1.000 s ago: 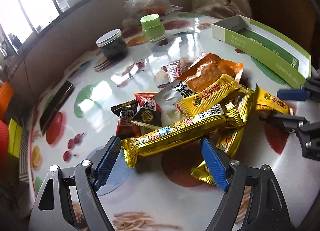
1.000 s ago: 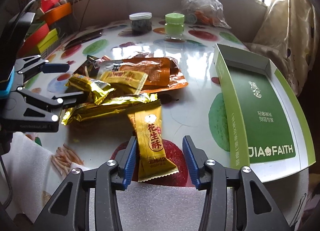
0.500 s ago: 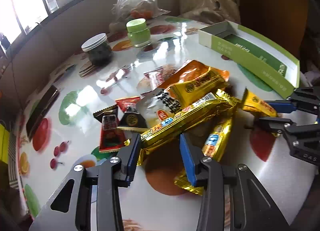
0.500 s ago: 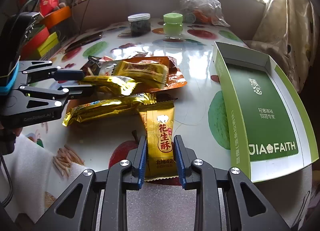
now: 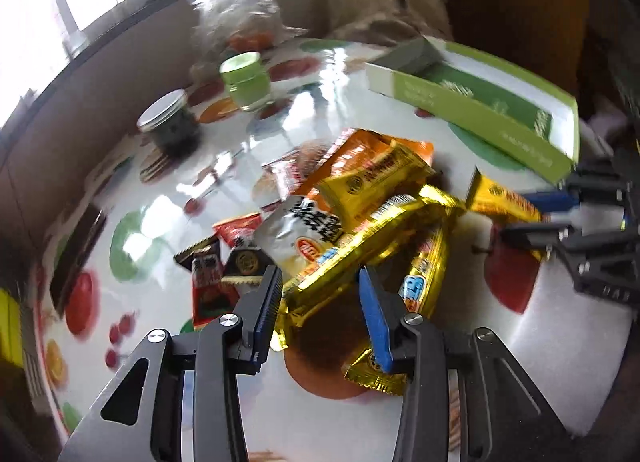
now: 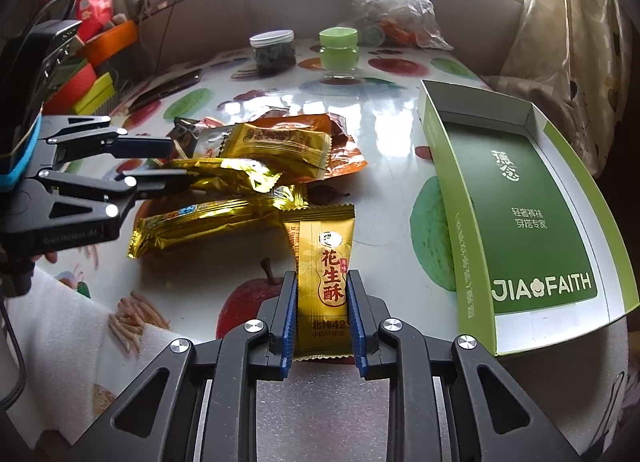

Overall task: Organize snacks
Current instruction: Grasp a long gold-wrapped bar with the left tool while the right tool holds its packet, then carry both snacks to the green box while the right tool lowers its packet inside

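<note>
Gold foil fills both grips: the right gripper point(image 6: 322, 316) pinches a flat yellow peanut-candy sachet point(image 6: 325, 262) at lower centre. The left gripper point(image 5: 318, 302) holds a long gold wafer bar point(image 5: 360, 240), its jaws apparently opening slightly in blur. Both are mid-pickup; next comes carrying each to the open green cardboard box point(image 6: 532, 197), right.
</note>
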Demonstrator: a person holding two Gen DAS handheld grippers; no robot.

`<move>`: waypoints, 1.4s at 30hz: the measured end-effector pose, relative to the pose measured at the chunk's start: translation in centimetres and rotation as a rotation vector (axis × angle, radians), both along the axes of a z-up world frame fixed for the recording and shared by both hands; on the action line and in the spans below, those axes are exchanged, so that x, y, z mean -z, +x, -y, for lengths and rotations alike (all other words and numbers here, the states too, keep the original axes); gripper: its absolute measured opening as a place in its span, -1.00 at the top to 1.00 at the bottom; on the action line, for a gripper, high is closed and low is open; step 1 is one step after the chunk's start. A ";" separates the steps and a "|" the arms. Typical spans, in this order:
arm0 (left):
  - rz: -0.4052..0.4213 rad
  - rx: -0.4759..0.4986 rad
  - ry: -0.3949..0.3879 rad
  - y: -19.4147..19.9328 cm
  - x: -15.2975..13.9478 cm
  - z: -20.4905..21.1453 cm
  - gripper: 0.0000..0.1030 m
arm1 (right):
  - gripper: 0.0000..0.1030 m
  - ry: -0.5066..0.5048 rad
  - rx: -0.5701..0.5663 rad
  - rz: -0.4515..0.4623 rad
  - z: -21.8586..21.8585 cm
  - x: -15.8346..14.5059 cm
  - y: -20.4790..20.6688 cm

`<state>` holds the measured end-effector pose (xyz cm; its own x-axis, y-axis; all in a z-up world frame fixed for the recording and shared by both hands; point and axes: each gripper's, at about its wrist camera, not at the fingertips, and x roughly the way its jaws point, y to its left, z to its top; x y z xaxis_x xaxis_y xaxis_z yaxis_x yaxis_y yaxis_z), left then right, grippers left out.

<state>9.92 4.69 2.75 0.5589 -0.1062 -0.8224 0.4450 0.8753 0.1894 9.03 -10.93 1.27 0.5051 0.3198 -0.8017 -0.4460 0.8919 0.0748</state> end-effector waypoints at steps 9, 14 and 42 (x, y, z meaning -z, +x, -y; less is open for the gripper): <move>0.003 0.033 0.030 1.8 0.4 0.8 -0.08 | 0.57 -0.001 0.001 -0.006 -0.1 0.0 0.1; -0.029 0.054 0.026 2.7 1.1 1.0 -0.08 | 0.57 0.004 0.003 -0.008 0.0 0.0 0.1; -0.022 -0.083 -0.183 -0.6 -1.8 -0.1 0.52 | 0.58 0.057 0.021 0.030 0.8 -1.6 -0.8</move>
<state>9.32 4.74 4.56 0.5540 -0.2097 -0.8057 0.3725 0.9279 0.0146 8.19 -11.70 2.91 0.5354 0.3537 -0.7670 -0.4299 0.8958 0.1131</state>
